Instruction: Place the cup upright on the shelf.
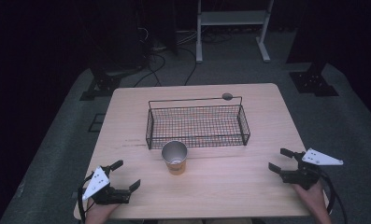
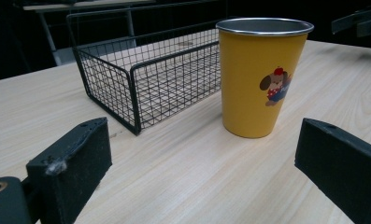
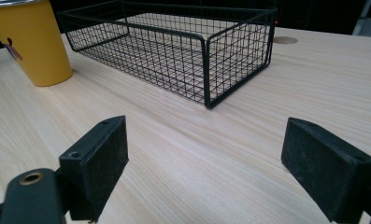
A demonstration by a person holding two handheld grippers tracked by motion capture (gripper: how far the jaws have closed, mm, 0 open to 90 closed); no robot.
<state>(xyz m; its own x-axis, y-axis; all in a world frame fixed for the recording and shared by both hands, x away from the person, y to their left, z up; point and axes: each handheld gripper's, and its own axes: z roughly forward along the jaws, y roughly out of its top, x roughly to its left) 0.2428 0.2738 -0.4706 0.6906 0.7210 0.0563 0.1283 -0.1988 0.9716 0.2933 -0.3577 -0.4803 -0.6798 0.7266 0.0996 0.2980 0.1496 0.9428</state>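
Observation:
A yellow metal cup [image 1: 174, 157] with a cartoon dog print stands upright on the table just in front of a black wire basket [image 1: 197, 124]. My left gripper [image 1: 127, 175] rests at the near left corner, open, with nothing between its jaws. Its own view shows the cup [image 2: 261, 74] ahead and right, the basket [image 2: 141, 74] behind. My right gripper [image 1: 280, 160] sits at the near right edge, open and holding nothing. From its view the basket [image 3: 183, 51] is straight ahead and the cup [image 3: 33, 42] far left.
The wooden table [image 1: 220, 186] has a round cable hole [image 1: 227, 96] at its far edge behind the basket. Beyond the table are black stand bases [image 1: 314, 81], cables on the floor and a white frame [image 1: 232, 28].

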